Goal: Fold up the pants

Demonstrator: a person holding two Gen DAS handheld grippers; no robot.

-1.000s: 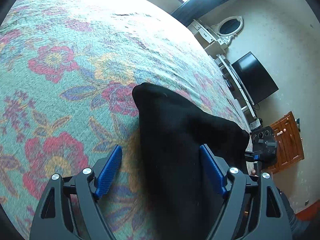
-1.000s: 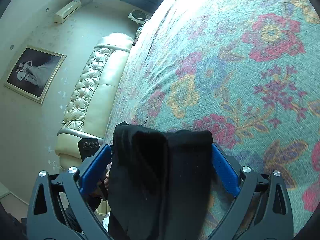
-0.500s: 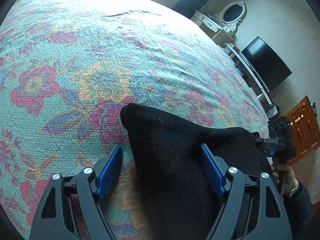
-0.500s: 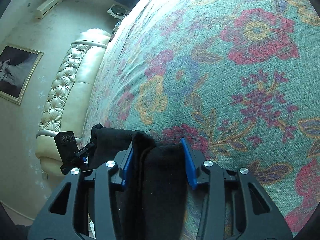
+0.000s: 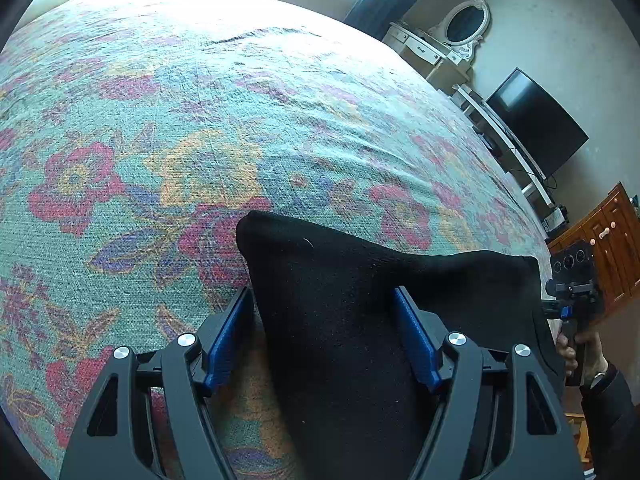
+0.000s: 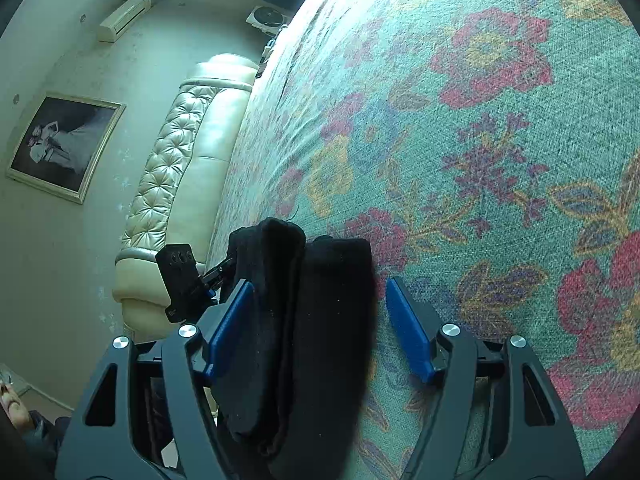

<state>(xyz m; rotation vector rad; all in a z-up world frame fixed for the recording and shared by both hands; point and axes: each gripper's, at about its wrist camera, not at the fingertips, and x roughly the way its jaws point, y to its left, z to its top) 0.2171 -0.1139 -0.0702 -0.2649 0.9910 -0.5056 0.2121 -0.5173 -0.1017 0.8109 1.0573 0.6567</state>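
Observation:
The black pants (image 5: 360, 312) lie folded in a thick bundle on the floral bedspread (image 5: 200, 140). My left gripper (image 5: 324, 304) stands open with its blue pads (image 5: 228, 340) either side of one corner of the bundle. In the right wrist view the folded layers of the pants (image 6: 304, 312) lie between the open jaws of my right gripper (image 6: 318, 296), with a gap beside the right pad (image 6: 408, 332). The right gripper also shows in the left wrist view (image 5: 576, 284), at the far end of the bundle. The left gripper shows in the right wrist view (image 6: 184, 276).
The bed edge runs along the right in the left wrist view, with a TV (image 5: 536, 124), a white dresser with mirror (image 5: 440, 40) and a wooden cabinet (image 5: 608, 248) beyond. In the right wrist view a tufted cream headboard (image 6: 180, 184) lies left of the bed.
My right gripper closed on the pants half a second ago and has now opened again. My left gripper narrowed a little around the bundle corner and tilted toward the bed's far side.

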